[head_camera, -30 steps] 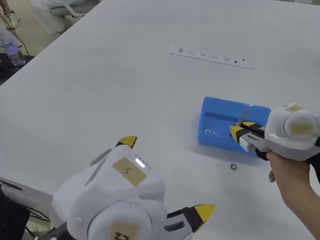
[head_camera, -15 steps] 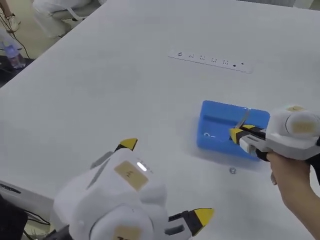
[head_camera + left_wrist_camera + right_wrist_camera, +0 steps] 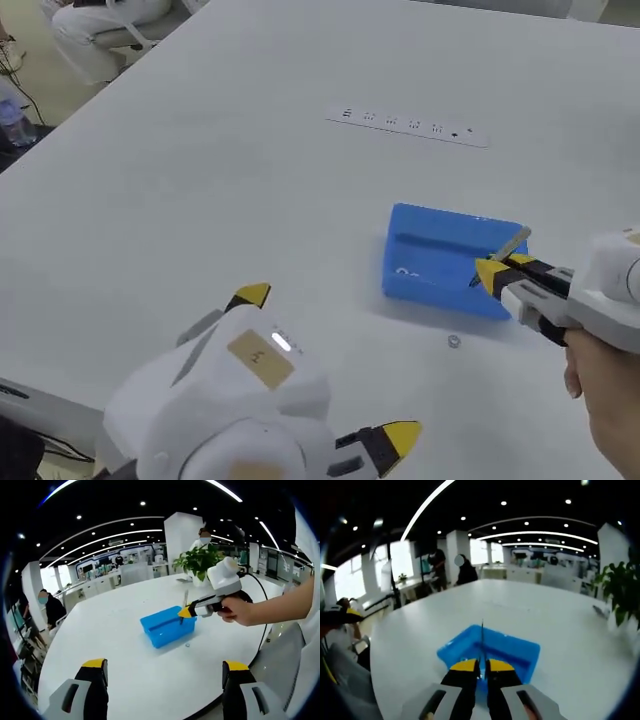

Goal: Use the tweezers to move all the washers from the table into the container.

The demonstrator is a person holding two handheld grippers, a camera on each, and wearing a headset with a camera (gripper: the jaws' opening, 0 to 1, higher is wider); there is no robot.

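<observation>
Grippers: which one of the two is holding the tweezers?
The right gripper, over the blue container: its jaws are shut on the tweezers. The left gripper is wide open and holds nothing.

The thin silver tweezers (image 3: 512, 243) are pinched tight between my right jaws, poking out over the blue container (image 3: 440, 216), an open box. One small round washer (image 3: 454, 342) lies flat on the table (image 3: 250, 150), just beside the box.

Head cam looks fwd-down; L, R gripper cams both face container (image 3: 440, 298).
</observation>
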